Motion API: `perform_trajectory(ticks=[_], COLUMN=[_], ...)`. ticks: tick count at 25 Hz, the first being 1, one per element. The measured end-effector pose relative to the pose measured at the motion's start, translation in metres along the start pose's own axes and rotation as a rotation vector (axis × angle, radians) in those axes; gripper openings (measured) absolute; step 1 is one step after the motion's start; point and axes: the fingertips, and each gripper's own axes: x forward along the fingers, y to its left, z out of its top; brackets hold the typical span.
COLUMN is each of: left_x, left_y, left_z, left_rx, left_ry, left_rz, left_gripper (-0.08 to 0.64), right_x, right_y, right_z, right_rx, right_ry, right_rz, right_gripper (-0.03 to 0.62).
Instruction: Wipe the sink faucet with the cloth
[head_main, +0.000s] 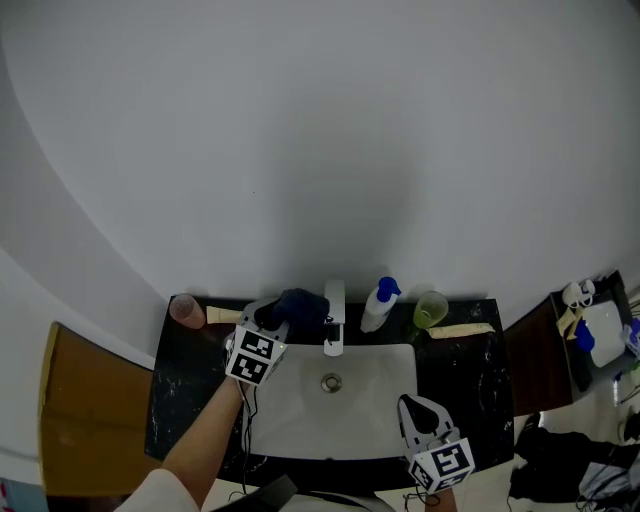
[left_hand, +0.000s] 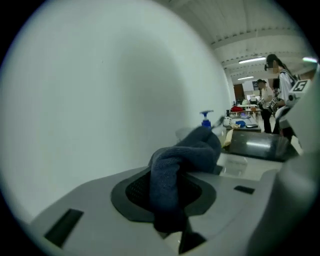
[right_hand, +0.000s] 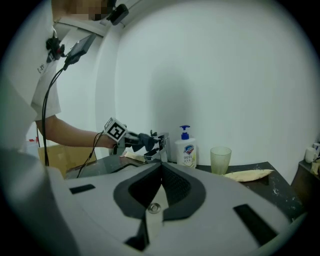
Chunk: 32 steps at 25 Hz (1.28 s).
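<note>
At lower centre of head view: left gripper (head_main: 275, 322) jaws clamped on dark cloth (head_main: 300, 305), which sits bunched just left of faucet (head_main: 334, 318). Right gripper (head_main: 410, 412) lower right, jaws together, nothing between, over corner of white basin (head_main: 370, 400). Black counter (head_main: 185, 400); plain white wall (head_main: 320, 130) behind. Right of faucet: one soap bottle (head_main: 379, 303), one green cup (head_main: 431, 309). Far left: one pink cup (head_main: 187, 310).
</note>
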Motion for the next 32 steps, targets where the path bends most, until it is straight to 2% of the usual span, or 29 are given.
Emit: perform_trajectory(ticks=[1,3,5,6,8,12,15,17,24,28,30,32], left_x=[0.003,0.010,0.017,0.021,0.031,0.053,0.059,0.057,0.014,-0.024,-0.030,-0.018], left_y=[-0.008,-0.027,-0.045,-0.054,-0.072,-0.097,-0.101,-0.102,-0.104,-0.110,-0.113,-0.113], left_z=[-0.026,-0.071,-0.098,-0.101,-0.091,-0.054,-0.034,-0.030,-0.034,-0.039,-0.049,-0.068], left_rx=[-0.014,0.013,0.038,0.039,0.020,-0.139,-0.251,-0.287,-0.320,-0.270,-0.235,-0.220], left_ry=[0.055,0.159,0.211,0.203,0.123,-0.069,-0.142,-0.159,-0.191,-0.219,-0.193,-0.127], left_rz=[-0.012,-0.033,-0.054,-0.069,-0.101,-0.118,-0.090,-0.086,-0.080,-0.098,-0.116,-0.117], left_gripper=[0.093,0.092,0.092,0.093,0.092,0.092,0.092,0.092,0.092,0.092,0.092,0.092], right_x=[-0.003,-0.008,-0.014,-0.016,-0.019,-0.025,-0.031,-0.035,-0.034,-0.030,-0.030,-0.032], right_y=[-0.001,-0.002,-0.002,-0.002,-0.004,-0.004,-0.004,-0.006,-0.005,-0.003,-0.005,-0.006], right_z=[-0.002,-0.005,-0.006,-0.006,-0.008,-0.015,-0.021,-0.024,-0.026,-0.025,-0.025,-0.025], right_rx=[0.000,-0.002,-0.003,-0.005,-0.008,-0.004,-0.002,-0.001,-0.004,-0.002,0.001,0.003], right_ry=[0.006,0.017,0.024,0.027,0.035,0.055,0.068,0.075,0.071,0.057,0.054,0.056], right_rz=[-0.005,-0.015,-0.025,-0.029,-0.035,-0.043,-0.051,-0.055,-0.033,-0.023,-0.027,-0.032], right_gripper=[0.006,0.006,0.006,0.006,0.006,0.006,0.006,0.006,0.006,0.006,0.006,0.006])
